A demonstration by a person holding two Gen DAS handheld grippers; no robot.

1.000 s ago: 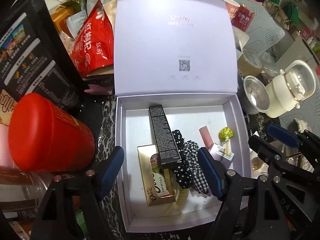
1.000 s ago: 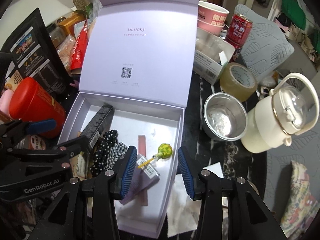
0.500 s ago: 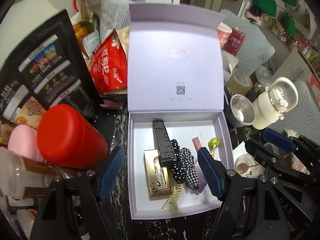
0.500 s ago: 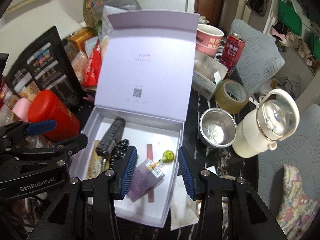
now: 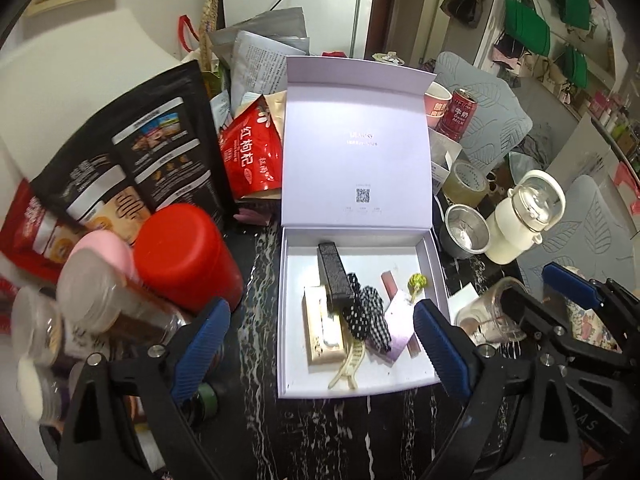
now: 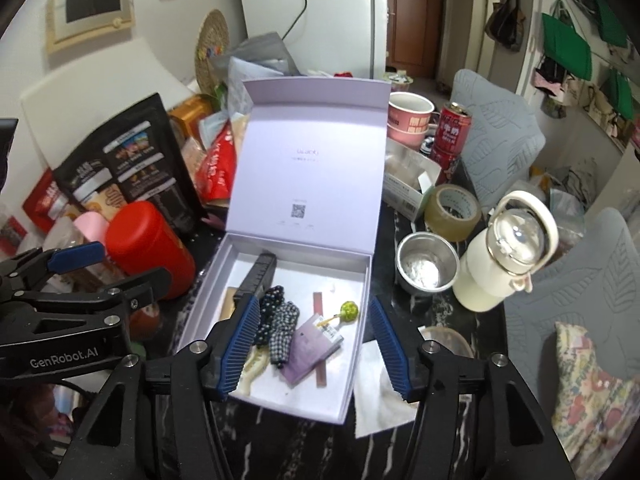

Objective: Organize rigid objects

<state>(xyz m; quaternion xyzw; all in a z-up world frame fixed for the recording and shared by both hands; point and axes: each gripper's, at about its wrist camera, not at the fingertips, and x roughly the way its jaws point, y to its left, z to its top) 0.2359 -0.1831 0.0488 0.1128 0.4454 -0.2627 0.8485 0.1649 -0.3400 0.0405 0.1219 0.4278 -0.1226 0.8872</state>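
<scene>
A lavender box (image 5: 380, 248) stands with its lid up on the dark marble table. Inside lie a long black carton (image 5: 335, 276), a gold carton (image 5: 322, 332), two black-and-white scrunchies (image 5: 366, 316), a purple packet (image 5: 398, 320), a green lollipop (image 5: 417, 280) and a cream hair claw (image 5: 348, 364). My left gripper (image 5: 320, 308) hovers above the box's near half. Its jaws are opening and hold nothing. My right gripper (image 6: 313, 302) hangs over the same box (image 6: 320, 384), above the purple packet (image 6: 308, 346) and lollipop (image 6: 348, 310). Its jaws are also opening, with nothing between them.
Left of the box stand a red canister (image 5: 184, 256), several jars (image 5: 92, 292), a black snack bag (image 5: 132, 152) and a red pouch (image 5: 250, 152). On the right are a steel cup (image 5: 466, 234), a cream kettle (image 5: 524, 220), a tape roll (image 5: 466, 182), a red can (image 5: 458, 114) and a glass cup (image 5: 488, 316).
Both grippers have risen and drawn back from the box, so it looks smaller and farther. Both pairs of jaws stand wider than before. The things in the box have not moved.
</scene>
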